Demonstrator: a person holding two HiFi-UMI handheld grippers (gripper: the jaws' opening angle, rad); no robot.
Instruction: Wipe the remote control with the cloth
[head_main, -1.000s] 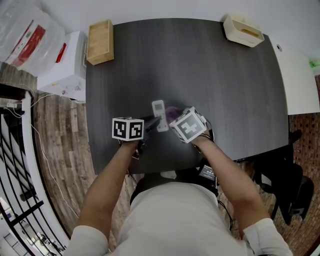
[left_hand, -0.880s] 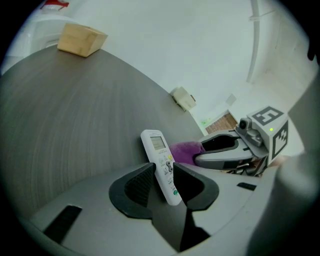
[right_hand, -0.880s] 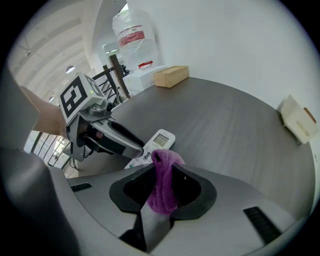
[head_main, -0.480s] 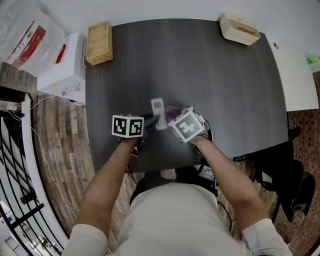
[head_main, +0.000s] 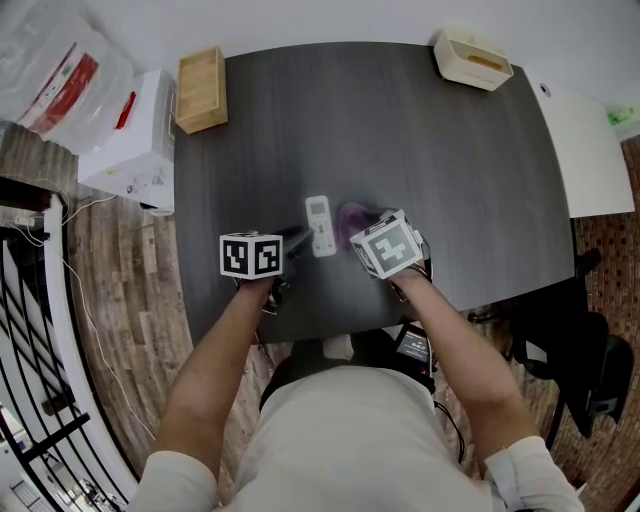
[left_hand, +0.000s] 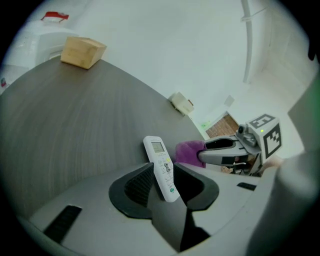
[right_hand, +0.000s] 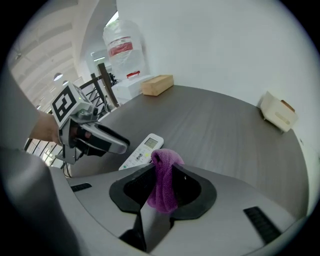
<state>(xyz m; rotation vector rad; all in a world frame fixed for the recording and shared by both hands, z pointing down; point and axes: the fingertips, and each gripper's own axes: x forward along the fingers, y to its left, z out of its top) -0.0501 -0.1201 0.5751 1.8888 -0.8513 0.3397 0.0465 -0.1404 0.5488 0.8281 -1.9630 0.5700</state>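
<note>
A white remote control (head_main: 320, 225) lies on the dark table (head_main: 450, 180), screen end pointing away from me. My left gripper (left_hand: 165, 176) is shut on its near end, with the ribbed pads pressed against both long sides. In the right gripper view my right gripper (right_hand: 163, 176) is shut on a purple cloth (right_hand: 164, 181), which bunches up above the jaws. In the head view the cloth (head_main: 356, 214) sits just right of the remote, close to its edge; I cannot tell whether they touch. The right gripper's silver fingers (left_hand: 222, 150) show beside the cloth (left_hand: 189, 151) in the left gripper view.
A wooden box (head_main: 201, 87) stands at the table's far left corner and a cream holder (head_main: 473, 58) at the far right. A white carton (head_main: 130, 130) and a plastic bag sit beyond the left edge. A white surface (head_main: 600, 150) adjoins on the right.
My right gripper has shifted slightly right with the cloth and rolled a little. The left gripper and the remote have stayed in place.
</note>
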